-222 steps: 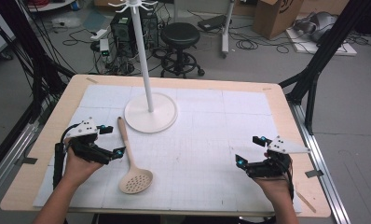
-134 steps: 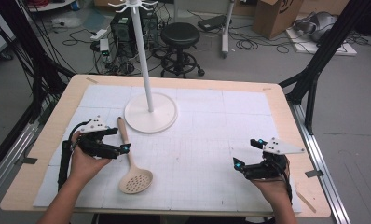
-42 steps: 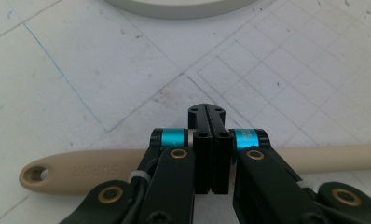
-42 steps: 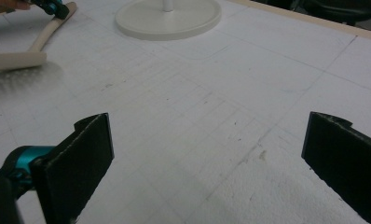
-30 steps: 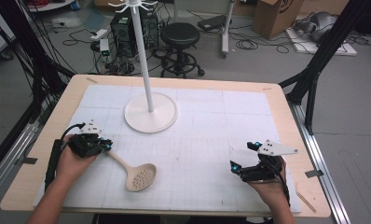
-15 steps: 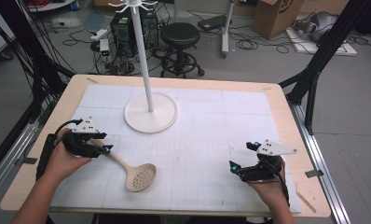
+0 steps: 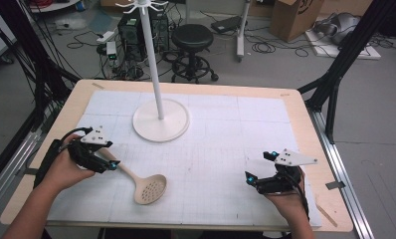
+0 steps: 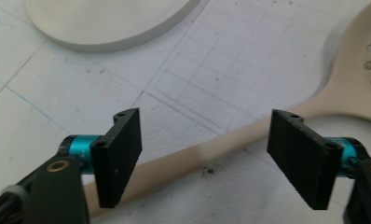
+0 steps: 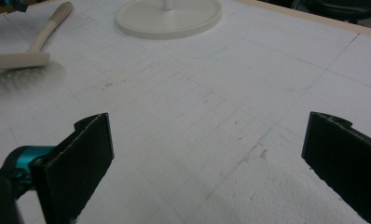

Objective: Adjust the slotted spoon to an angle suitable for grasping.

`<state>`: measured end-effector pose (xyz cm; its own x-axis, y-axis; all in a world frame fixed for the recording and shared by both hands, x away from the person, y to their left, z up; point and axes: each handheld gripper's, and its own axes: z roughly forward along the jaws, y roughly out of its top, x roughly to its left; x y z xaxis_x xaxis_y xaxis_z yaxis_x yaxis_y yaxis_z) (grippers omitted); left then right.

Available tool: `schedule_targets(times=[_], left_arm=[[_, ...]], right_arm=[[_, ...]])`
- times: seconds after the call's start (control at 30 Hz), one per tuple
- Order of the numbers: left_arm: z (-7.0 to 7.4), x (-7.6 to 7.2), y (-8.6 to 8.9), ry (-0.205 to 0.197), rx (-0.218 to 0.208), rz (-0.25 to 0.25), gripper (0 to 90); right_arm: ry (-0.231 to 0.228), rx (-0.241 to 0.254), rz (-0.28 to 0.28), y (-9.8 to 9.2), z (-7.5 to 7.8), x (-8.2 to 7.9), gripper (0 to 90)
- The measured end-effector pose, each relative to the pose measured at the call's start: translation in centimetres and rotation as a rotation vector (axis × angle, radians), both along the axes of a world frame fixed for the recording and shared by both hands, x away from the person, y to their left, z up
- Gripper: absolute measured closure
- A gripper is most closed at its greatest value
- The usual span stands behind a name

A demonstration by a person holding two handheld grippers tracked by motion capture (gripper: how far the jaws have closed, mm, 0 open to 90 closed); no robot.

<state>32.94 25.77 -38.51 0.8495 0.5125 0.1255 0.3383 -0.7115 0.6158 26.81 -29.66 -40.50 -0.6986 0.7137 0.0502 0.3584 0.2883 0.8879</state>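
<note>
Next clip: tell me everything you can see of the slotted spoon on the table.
The cream-coloured slotted spoon looks like smooth plastic, though wood is possible. It has a rounded bowl pierced with small round holes and a long, slim handle. It lies flat on the white gridded mat, bowl toward the person and handle slanting away to the left, in front of the white round stand base and apart from it. The left tongs straddle the handle; their jaws have just been opening, and the pads stand clear of it.
</note>
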Motion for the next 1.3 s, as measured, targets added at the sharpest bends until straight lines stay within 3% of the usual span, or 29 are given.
schedule_targets(times=[0.1, 0.3, 0.63, 0.73, 1.03, 1.17, 1.3], left_arm=[[0.0, 0.1, -0.2, 0.011, 0.020, -0.008, 23.1], [-0.3, 0.4, -1.0, 0.060, 0.089, -0.087, 17.0], [-2.2, 1.3, -1.9, 0.132, 0.174, -0.115, 16.6], [-2.5, 1.6, -2.1, 0.136, 0.191, -0.119, 17.1], [-3.2, 2.5, -2.4, 0.191, 0.203, -0.122, 22.0], [-2.9, 2.5, -2.6, 0.223, 0.214, -0.177, 35.6], [-2.8, 2.3, -2.7, 0.232, 0.215, -0.191, 44.3]], right_arm=[[0.001, 0.000, 0.000, -0.1, 0.0, 0.0, 1.1], [0.000, 0.003, 0.005, 0.0, 0.0, 0.0, 1.1], [0.004, 0.000, 0.007, 0.0, -0.1, 0.0, 1.1], [0.009, 0.001, 0.004, 0.0, -0.1, 0.0, 1.1], [0.011, 0.001, 0.004, 0.1, -0.2, 0.1, 1.1], [0.010, -0.002, 0.004, 0.1, -0.1, 0.0, 1.1], [0.005, -0.004, 0.004, 0.0, -0.1, 0.1, 1.1]])
